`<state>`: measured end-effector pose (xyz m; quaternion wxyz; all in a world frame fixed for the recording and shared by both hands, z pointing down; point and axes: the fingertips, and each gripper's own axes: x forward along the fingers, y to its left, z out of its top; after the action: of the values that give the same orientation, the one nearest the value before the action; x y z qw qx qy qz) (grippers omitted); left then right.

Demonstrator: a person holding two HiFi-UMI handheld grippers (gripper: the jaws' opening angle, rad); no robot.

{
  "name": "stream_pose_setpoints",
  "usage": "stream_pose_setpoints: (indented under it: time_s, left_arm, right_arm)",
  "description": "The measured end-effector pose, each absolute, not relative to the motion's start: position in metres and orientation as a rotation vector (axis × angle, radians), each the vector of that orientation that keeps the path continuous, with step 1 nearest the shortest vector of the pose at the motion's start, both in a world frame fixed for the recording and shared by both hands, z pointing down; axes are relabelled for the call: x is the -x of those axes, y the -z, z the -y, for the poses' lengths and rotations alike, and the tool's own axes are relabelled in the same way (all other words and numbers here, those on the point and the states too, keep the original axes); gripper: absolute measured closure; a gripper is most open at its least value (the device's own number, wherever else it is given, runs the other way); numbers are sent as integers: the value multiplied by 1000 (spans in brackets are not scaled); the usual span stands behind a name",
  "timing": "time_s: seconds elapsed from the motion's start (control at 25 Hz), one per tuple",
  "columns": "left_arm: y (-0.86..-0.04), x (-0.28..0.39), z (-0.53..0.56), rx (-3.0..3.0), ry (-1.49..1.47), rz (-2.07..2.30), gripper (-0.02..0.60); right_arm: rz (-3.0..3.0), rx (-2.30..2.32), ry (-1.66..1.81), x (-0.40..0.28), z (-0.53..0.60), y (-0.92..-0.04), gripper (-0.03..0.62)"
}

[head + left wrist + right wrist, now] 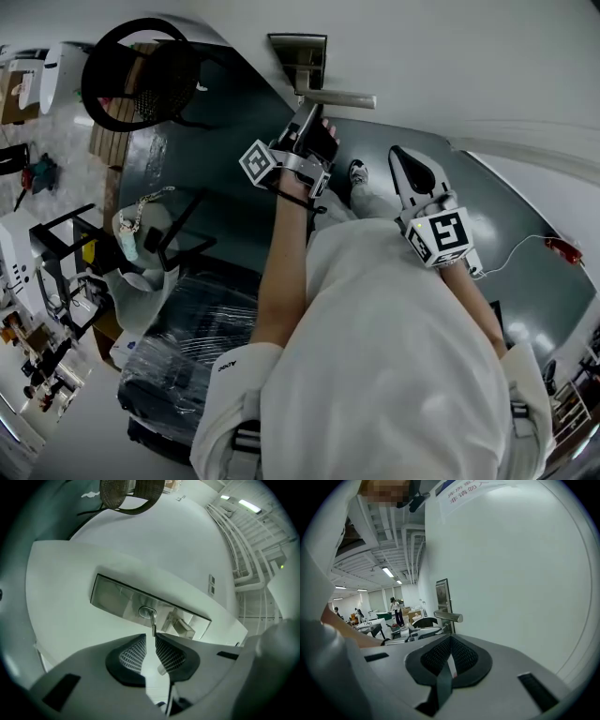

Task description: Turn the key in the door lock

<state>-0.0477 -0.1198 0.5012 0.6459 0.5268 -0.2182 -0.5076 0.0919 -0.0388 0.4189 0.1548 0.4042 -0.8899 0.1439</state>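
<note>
The small silver metal key [153,622] sits in the brushed steel lock plate [112,597] on the white door [65,602]. The left gripper [153,636] has its jaws narrow, pinching only the key's outer end at their tips. With so shallow a hold, I judge the key could slip as the wrist rolls, or bend if pulled off-axis. The right gripper [449,644] hangs aside, jaws together on nothing.
</note>
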Motion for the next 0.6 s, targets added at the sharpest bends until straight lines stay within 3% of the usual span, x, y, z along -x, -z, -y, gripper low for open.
stream_pose_setpoints:
  time_s: [0.16,0.32,0.6]
  left_arm:
    - [-505,54,106,-1214,1124,538,531]
    - [-505,55,92,-1319,1000,618,574]
    - [-518,53,72,-1872,344,1049,574]
  right_arm:
    - [2551,-1164,-418,-95,39,-418,598]
    - [2558,-1153,-414,-92,37,-418,599]
    - [2560,-1140,-410,-88,33,-421,597]
